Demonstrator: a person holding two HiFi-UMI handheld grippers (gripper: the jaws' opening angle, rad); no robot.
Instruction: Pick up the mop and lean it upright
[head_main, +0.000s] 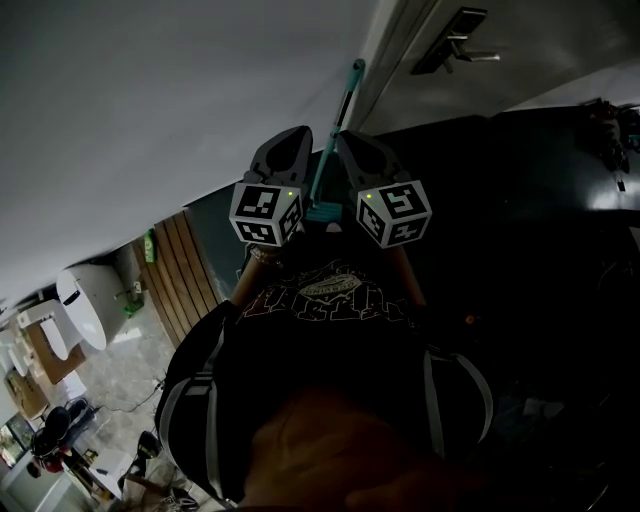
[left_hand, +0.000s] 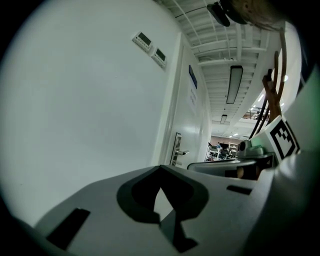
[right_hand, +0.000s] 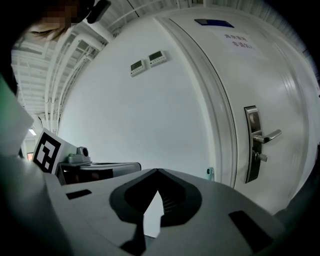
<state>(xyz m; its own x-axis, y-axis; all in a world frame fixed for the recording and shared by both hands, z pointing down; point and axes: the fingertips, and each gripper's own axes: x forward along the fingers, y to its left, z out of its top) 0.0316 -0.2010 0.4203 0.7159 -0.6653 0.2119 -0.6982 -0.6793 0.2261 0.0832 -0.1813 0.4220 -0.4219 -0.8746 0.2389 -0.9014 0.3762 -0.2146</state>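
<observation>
Both tongs are shut and empty. The left tongs have their jaw tips meeting with nothing between them. They are held out ahead of the person's chest, pointing at the white wall, near level with a slight downward tilt. The forearm sits under the marker cube.

The mop has a teal handle that rises between the two tongs and past their tips. Its top end leans on the wall just beside the door frame. The mop head is hidden, and neither pair grips the mop.

The right tongs have their tips together. They are held beside the left pair at the same height, angled in toward it. The mop's teal handle end shows just right of these jaws, by the frame.

Two wall control panels sit up and left of the right tongs, with displays too small to read. The door is right of the right tongs and has a metal lever handle. A blue plate and blue writing near its top are not legible. The shirt print below the tongs is unreadable.
</observation>
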